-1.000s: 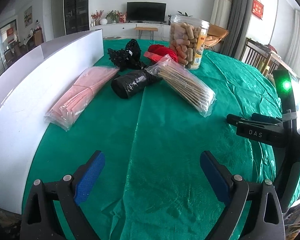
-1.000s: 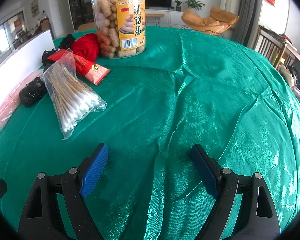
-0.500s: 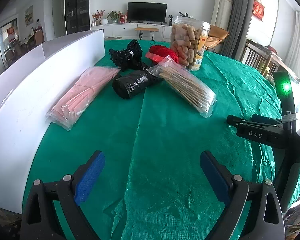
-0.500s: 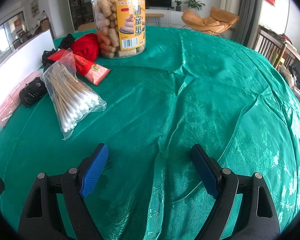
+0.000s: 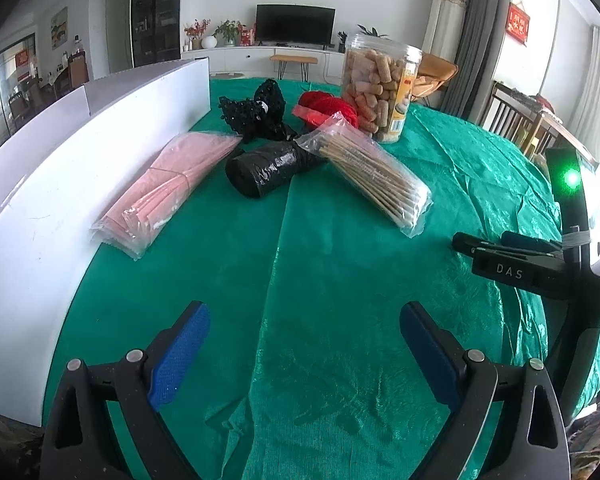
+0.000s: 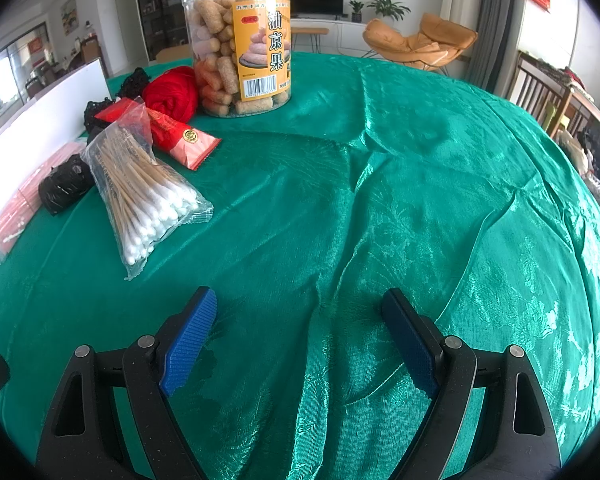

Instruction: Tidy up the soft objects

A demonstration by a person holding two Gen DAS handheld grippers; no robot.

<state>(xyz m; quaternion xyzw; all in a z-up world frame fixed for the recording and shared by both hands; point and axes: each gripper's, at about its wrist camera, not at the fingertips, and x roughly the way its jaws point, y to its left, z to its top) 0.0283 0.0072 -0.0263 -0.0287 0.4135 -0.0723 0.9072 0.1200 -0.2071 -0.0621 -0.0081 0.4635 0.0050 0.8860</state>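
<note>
Both claws, left [image 5: 304, 332] and right [image 6: 300, 316], hover spread and empty over the green-clothed surface [image 6: 420, 200], well short of the heaped soft goods, where the slick swab bag [image 6: 140, 192] could slip a pinch.

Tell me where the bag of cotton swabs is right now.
The bag of cotton swabs lies flat on the green tablecloth, left in the right wrist view, between the black roll and the red packet.
</note>
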